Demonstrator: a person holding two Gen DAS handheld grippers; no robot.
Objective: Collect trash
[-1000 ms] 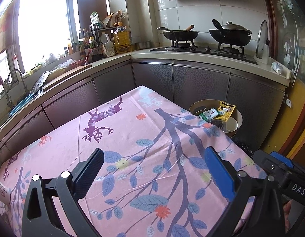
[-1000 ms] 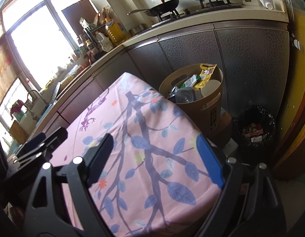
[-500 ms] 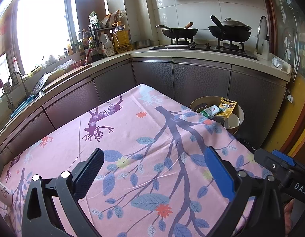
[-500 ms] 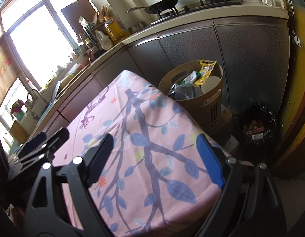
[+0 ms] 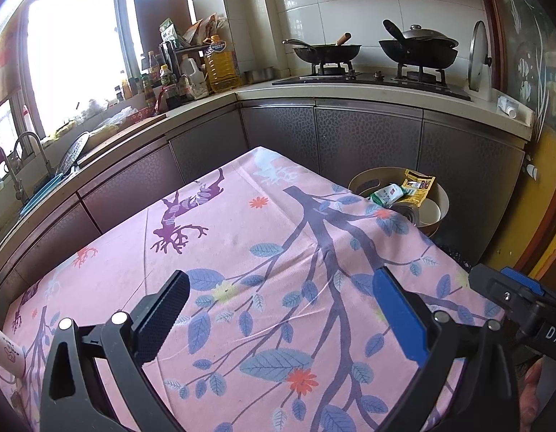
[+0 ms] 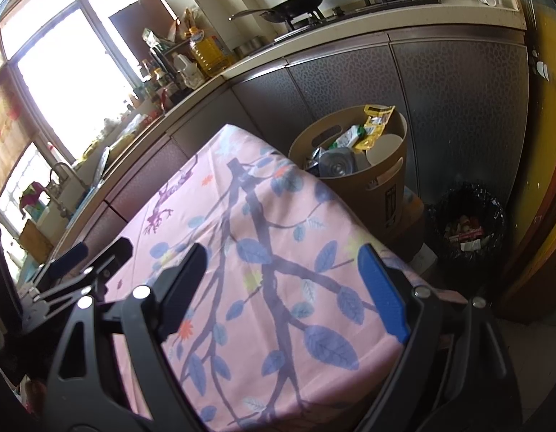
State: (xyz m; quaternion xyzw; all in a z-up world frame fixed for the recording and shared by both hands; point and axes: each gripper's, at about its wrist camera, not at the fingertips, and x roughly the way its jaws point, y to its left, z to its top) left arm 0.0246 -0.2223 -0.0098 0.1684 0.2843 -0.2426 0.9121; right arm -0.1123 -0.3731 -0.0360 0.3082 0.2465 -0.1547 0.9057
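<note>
Change since a second ago: almost none. Both views show the same scene with only a slight shift of framing; neither hand has travelled, and nothing on the cloth or in the bin has moved.
Left gripper (image 5: 279,306): jaws released, spread wide, nothing between them; held above the near half of the surface.
Right gripper (image 6: 283,277): jaws released, equally wide, empty; poised over the near right corner of the surface.
Surface (image 5: 242,237): covered by a pink cloth printed with branches and leaves; no litter seen on the part in view.
Paper cup (image 5: 6,349): lies at the near left edge of the surface, partly cut off by the frame; possibly a leftover piece of trash.
Tan bin (image 6: 393,180): stands on the floor just beyond the far right corner of the surface, against the cabinets.
Trash in bin: yellow wrapper (image 6: 376,120), green-and-white packet (image 5: 387,192), a can and a white disc, all inside the rim.
Black-lined bin (image 6: 466,228): on the floor to the right, well apart from the surface.
Task reading: collection looks nearly or wholly finished; the pause suggests a rest, unless the cup remains to be taken.
</note>
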